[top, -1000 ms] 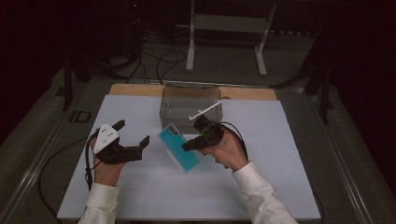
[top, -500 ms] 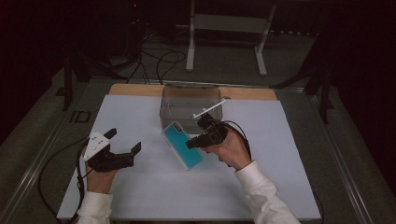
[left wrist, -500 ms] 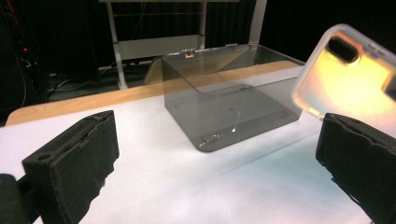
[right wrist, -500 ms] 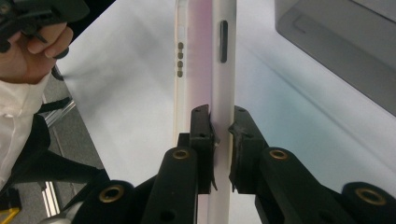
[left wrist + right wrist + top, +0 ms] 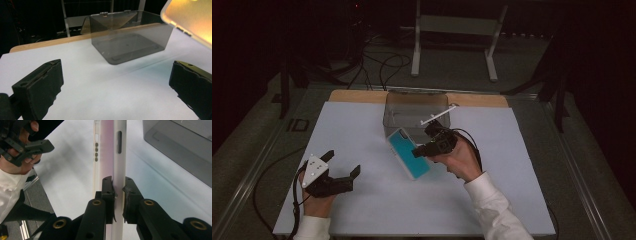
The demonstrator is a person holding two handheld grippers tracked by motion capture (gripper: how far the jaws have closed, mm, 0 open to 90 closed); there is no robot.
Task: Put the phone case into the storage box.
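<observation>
A phone in a pale case with a teal face point(image 5: 409, 153) hangs tilted above the white table top, in front of a clear plastic box point(image 5: 415, 111). My right gripper point(image 5: 418, 150) is shut on the phone's right edge; in the right gripper view both jaws pinch the thin side of the phone point(image 5: 117, 157). My left gripper point(image 5: 343, 169) is low over the table at the front left, jaws wide open with nothing between them. The left gripper view looks between those jaws at the clear box point(image 5: 130, 37), with a corner of the phone point(image 5: 190, 20) at upper right.
The white board point(image 5: 362, 125) lies on a wooden table whose edge point(image 5: 357, 96) shows at the back. A metal stand point(image 5: 457, 30) and cables are on the dark floor beyond. The other hand and its gripper point(image 5: 27, 147) appear in the right gripper view.
My left hand has moved down and toward the front left, away from the phone. The right hand and the phone have barely shifted.
</observation>
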